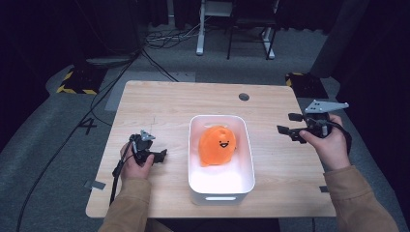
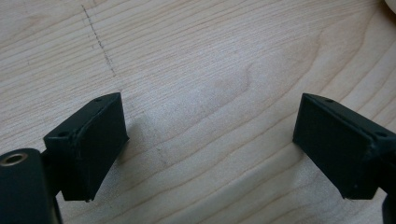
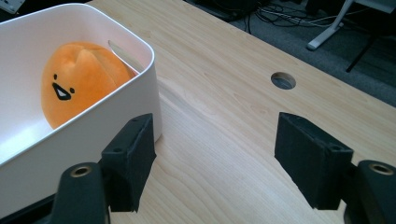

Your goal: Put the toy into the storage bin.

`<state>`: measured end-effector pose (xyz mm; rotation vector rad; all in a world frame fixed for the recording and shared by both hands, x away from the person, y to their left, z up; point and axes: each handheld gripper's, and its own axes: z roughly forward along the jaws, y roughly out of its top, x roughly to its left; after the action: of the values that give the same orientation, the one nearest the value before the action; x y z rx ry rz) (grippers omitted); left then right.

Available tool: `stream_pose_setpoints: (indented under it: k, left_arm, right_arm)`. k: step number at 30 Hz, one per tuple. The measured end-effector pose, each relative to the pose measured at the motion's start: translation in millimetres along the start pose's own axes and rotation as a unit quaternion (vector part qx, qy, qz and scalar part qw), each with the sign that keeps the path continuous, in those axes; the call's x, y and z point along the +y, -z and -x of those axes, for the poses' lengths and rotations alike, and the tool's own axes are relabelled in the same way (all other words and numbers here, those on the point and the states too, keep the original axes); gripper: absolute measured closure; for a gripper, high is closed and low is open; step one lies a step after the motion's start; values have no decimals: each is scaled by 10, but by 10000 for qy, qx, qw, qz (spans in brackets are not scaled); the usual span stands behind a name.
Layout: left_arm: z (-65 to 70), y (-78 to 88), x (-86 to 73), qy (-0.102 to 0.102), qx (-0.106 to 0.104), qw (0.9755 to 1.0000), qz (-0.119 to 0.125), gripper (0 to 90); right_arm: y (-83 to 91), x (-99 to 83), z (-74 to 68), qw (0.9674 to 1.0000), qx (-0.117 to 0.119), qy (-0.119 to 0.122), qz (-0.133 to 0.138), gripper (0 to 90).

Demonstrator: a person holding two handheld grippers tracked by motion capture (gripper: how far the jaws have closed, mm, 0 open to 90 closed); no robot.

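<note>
An orange plush toy (image 1: pixel 217 144) with a small smiling face lies in a white bin (image 1: pixel 220 197) at the middle of the wooden table (image 1: pixel 159 101). My left gripper (image 1: pixel 162 155) rests low over the table left of the bin; its jaws stand open over bare wood (image 2: pixel 212 140). My right gripper (image 1: pixel 289 123) is held to the right of the bin, pointing toward it, open with nothing between its fingers (image 3: pixel 215 158). In the right gripper view the plush toy (image 3: pixel 77 86) shows inside the bin (image 3: pixel 116 116), just beyond the left jaw.
A round cable hole (image 1: pixel 244 96) sits in the table's far side, also seen ahead of the right gripper (image 3: pixel 283 80). Cables and a desk frame (image 1: pixel 232 29) stand on the grey floor beyond the table. Bare wood lies on both sides of the bin.
</note>
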<state>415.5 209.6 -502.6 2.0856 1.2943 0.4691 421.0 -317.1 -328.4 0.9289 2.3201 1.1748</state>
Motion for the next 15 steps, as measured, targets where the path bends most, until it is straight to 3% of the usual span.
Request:
stream_pose_setpoints:
  k: [5, 9, 15]
  left_arm:
    - [1, -1, 0, 4, 2, 10000, 4, 101]
    - [0, 0, 0, 1, 0, 10000, 0, 101]
    - [1, -1, 0, 6, 2, 10000, 5, 101]
  right_arm:
    - [3, -114, 68, 9998, -64, -15, -177, 258]
    - [-35, -229, 127, 9988, 67, -252, -408, 221]
    - [-125, -422, 159, 9978, 106, -324, -574, 212]
